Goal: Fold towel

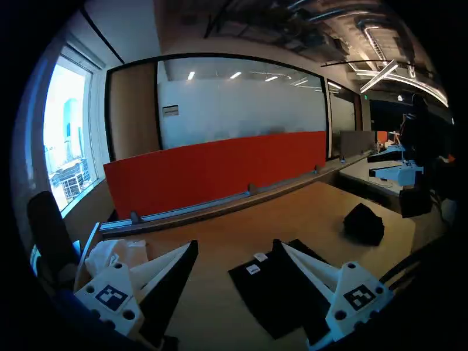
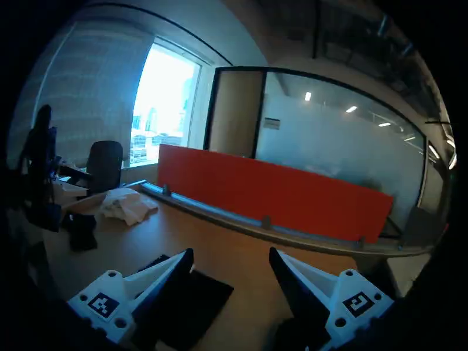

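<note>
Black towel, flat on wooden desk, not yet folded.
Spread wide and empty: left gripper and right gripper, hovering over towel, presumably lined up to take an edge each.

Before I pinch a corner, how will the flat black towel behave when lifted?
Likely floppy: the black towel lies thin and flat on the desk, so a lifted corner should drape. Probably light. Pushed, it may bunch rather than slide, like the crumpled black cloth nearby.
</note>
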Available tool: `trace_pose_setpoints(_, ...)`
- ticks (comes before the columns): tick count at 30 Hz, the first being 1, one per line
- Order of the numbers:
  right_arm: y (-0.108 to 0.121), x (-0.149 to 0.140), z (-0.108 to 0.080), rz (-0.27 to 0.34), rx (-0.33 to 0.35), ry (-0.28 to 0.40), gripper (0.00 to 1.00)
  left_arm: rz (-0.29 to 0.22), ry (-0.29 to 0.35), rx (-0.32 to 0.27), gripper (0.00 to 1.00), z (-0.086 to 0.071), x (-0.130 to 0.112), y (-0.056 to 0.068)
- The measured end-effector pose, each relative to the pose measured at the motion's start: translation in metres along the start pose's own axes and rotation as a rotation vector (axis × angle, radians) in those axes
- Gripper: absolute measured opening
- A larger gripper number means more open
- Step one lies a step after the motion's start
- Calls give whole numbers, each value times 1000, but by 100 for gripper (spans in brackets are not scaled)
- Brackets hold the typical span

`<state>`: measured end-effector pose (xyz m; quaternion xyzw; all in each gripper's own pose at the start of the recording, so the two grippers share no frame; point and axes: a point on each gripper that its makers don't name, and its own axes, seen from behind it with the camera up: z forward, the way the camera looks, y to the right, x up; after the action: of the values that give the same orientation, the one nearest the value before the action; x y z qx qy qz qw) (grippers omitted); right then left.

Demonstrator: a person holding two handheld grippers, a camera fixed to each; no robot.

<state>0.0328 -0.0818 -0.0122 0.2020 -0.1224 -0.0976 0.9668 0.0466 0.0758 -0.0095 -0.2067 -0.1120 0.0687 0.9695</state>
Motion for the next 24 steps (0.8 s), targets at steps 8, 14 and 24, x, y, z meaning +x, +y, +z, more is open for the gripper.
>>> trace_pose_setpoints(8, -15, -11, 1, -38, 88, -58, 100, 38, -50, -68, 94, 5, -12, 15)
trace_pose_setpoints(14, -22, -24, 2, -70, 123, -98, 100, 43, -82, -102, 94, 10, -25, 24)
trace_pose_setpoints(24, -32, -73, 7, -71, 162, -186, 100, 43, -151, -120, 94, 18, -67, 34)
